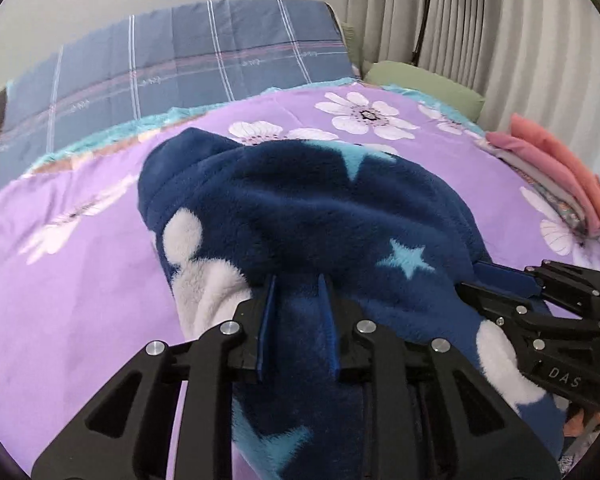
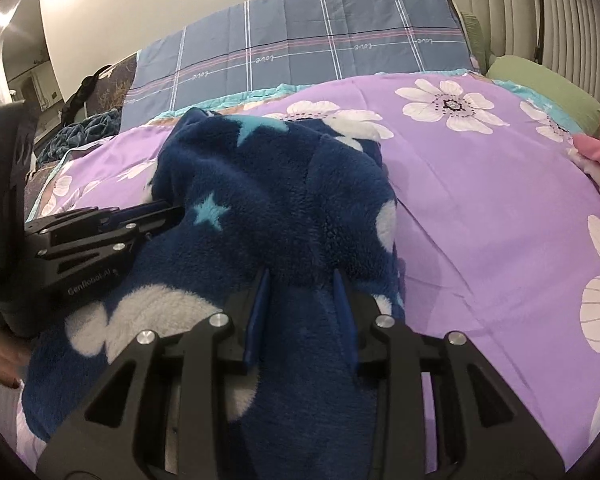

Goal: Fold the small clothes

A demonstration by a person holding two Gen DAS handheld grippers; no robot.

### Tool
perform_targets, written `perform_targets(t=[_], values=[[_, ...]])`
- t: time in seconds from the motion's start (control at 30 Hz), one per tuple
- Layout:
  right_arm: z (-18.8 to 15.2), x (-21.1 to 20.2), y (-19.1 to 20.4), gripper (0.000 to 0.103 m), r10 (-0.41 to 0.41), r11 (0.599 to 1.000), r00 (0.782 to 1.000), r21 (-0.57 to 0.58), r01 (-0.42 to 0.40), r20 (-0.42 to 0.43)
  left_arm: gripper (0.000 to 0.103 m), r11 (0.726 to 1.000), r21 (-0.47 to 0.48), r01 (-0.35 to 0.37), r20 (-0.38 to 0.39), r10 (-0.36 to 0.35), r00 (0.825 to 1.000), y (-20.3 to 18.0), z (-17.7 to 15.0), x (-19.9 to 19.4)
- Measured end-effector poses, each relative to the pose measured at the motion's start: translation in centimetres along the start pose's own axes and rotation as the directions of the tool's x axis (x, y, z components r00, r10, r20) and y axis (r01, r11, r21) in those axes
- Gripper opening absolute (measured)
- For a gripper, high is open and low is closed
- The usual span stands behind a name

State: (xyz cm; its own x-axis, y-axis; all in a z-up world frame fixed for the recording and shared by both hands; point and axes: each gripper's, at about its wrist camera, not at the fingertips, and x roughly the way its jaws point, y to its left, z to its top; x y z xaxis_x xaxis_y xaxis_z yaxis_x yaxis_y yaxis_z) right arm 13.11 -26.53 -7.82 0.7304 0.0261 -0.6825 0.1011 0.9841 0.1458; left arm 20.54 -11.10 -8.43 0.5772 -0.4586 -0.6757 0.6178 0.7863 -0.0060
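The fleece garment [image 1: 300, 208] is thick, fuzzy and matt. The purple bedspread [image 1: 80, 280] under it is smooth, faintly shiny cloth. Both grippers' frames look like matt black plastic with bright metal pins.

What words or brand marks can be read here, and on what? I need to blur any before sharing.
"DAS" on the right gripper body.
"GenRobot.AI" on the left gripper body.
"love", mirrored and repeated along the stripe of the blue checked sheet.
Nothing else readable.
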Motion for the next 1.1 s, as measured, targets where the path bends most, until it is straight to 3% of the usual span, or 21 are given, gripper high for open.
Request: perform_targets(t=[0.07,0.17,0.27,0.33,0.4,0.43,0.47,0.5,0.6,0.77,0.9,1.03,1.1], values=[[0.0,-0.1,0.2,0.033,0.001,1.0,1.0,-0.017,-0.001,-0.003,0.023,1.0,0.026,-0.015,0.0,0.015,1.0,-0.3,-0.1,-0.8],[0.2,-0.3,0.6,0.033,-0.012,0.999,1.0,-0.044,0.012,-0.013,0.023,1.0,0.015,0.021,-0.01,-0.021,1.0,0.3,1.5,-2.3],[0.2,-0.2,0.2,0.033,0.004,1.0,1.0,-0.024,-0.005,-0.016,0.024,0.999,-0.033,0.013,0.062,-0.011,0.998,2.2,4.2,-3.5],[0.2,-0.2,0.3,0.033,0.0,1.0,1.0,-0.024,-0.001,-0.011,0.024,0.998,-0.063,0.008,0.083,-0.002,0.997,3.5,5.7,-3.2],[0.1,-0.3,0.5,0.033,-0.011,0.999,1.0,-0.03,0.011,-0.005,0.025,0.99,-0.134,0.039,0.052,-0.032,0.998,5.6,7.0,-0.4],[0.0,-0.3,0.6,0.033,-0.014,0.999,1.0,-0.03,0.014,-0.003,0.027,0.991,-0.134,-0.006,-0.012,0.004,1.0,6.3,6.8,2.1],[0.0,-0.3,0.5,0.033,-0.011,1.0,1.0,-0.027,0.011,-0.002,0.04,0.993,-0.101,-0.061,-0.073,0.053,0.996,6.4,6.3,4.4],[0.1,-0.1,0.5,0.033,-0.007,1.0,1.0,-0.02,0.007,-0.002,0.046,0.994,-0.029,-0.104,-0.108,0.1,0.989,6.1,4.9,6.9],[0.4,0.2,0.2,0.033,-0.008,1.0,1.0,0.001,0.008,-0.009,0.047,0.985,-0.03,-0.169,-0.061,0.167,0.984,5.1,4.6,6.9],[0.2,0.0,0.3,0.033,-0.005,1.0,1.0,-0.013,0.005,-0.001,0.047,0.986,-0.039,-0.16,-0.061,0.158,0.986,5.7,4.7,5.4],[-0.1,-0.3,0.4,0.033,-0.014,1.0,1.0,-0.027,0.015,0.004,0.047,0.988,-0.092,-0.127,-0.043,0.124,0.991,5.2,5.4,1.9],[-0.1,-0.3,0.2,0.033,-0.004,1.0,1.0,-0.016,0.004,0.006,0.049,0.999,0.029,-0.036,0.064,0.034,0.997,1.7,4.6,-4.2],[-0.1,-0.3,0.2,0.033,-0.005,1.0,1.0,-0.014,0.005,0.012,0.059,0.997,0.078,0.003,0.074,-0.009,0.997,0.1,3.3,-6.0]])
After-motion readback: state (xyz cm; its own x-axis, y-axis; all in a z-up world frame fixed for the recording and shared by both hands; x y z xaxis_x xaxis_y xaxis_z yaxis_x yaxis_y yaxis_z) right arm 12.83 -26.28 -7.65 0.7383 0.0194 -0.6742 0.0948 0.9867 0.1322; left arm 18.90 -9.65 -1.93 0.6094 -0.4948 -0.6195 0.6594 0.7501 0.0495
